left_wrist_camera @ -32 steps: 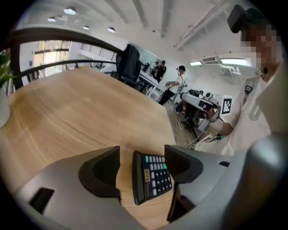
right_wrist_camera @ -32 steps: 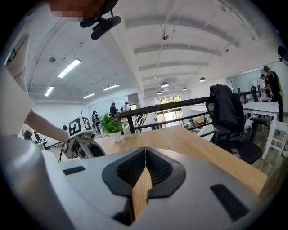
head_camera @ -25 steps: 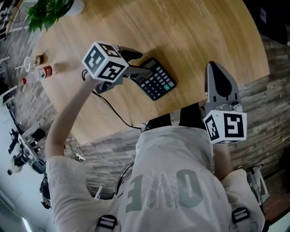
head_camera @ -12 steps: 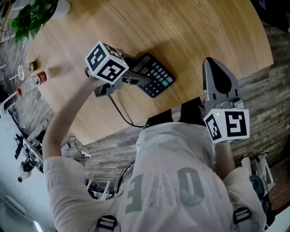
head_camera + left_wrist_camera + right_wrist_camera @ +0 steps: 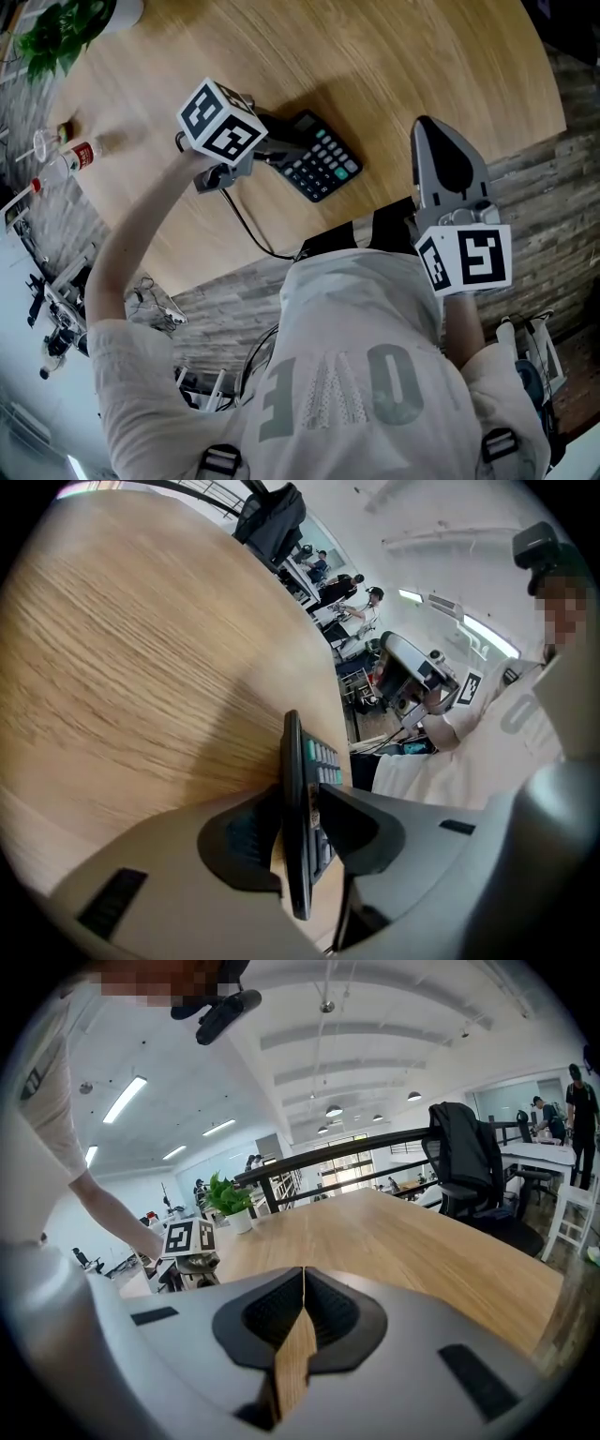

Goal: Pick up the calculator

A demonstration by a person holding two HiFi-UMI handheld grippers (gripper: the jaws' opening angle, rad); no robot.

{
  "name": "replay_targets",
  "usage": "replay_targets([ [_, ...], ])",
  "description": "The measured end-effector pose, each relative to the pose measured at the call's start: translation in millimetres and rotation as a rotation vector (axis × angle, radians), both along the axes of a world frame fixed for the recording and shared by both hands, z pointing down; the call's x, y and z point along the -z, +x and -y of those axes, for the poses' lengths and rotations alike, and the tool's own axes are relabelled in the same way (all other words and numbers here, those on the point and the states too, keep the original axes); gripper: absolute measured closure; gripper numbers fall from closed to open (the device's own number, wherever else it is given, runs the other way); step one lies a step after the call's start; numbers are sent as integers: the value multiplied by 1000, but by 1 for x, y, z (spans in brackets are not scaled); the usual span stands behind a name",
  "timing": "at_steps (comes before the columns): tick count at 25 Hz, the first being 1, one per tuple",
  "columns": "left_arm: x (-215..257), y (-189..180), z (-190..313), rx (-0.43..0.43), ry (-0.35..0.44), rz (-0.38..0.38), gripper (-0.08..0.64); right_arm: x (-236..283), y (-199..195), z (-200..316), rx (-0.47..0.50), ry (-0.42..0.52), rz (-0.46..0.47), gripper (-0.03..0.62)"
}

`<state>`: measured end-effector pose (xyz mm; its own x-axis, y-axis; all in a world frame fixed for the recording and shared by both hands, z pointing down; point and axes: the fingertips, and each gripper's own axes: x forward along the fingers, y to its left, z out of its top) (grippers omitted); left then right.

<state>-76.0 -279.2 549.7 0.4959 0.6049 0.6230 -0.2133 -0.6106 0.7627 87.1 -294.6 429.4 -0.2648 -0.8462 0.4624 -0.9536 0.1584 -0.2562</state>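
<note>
A black calculator (image 5: 325, 161) with grey and green keys lies on the round wooden table (image 5: 403, 66). My left gripper (image 5: 281, 150) has reached its left end. In the left gripper view the calculator (image 5: 295, 752) stands edge-on between the two dark pads (image 5: 246, 836), one against its back and one on the key side. The left gripper (image 5: 300, 829) is closing its jaws, and both pads look pressed on the calculator. My right gripper (image 5: 433, 141) hangs over the table's near edge, apart from the calculator. Its jaws (image 5: 303, 1279) are shut with nothing between them.
A potted plant (image 5: 56, 28) stands at the table's far left, with small bottles (image 5: 80, 153) near that edge. A black cable (image 5: 242, 223) trails from the left gripper over the table edge. An office chair (image 5: 464, 1166) stands beyond the table.
The left gripper has come down and forward onto the calculator's end, and its jaws have closed around it. The right gripper has hardly moved.
</note>
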Motion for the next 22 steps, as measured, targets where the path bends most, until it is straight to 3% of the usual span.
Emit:
replay_targets([
  [6,1,1,2,6,17,35,433,6,0,2,15,15,-10,572],
  [9,7,5,8,20,80,32,436,13,0,5,32,35,-19,572],
  [16,59,10,56,191,358,-24,437,57,-4,8,79,128,-49,572],
  [22,151,0,109,477,709,-148,437,115,-19,33,134,273,-118,572],
])
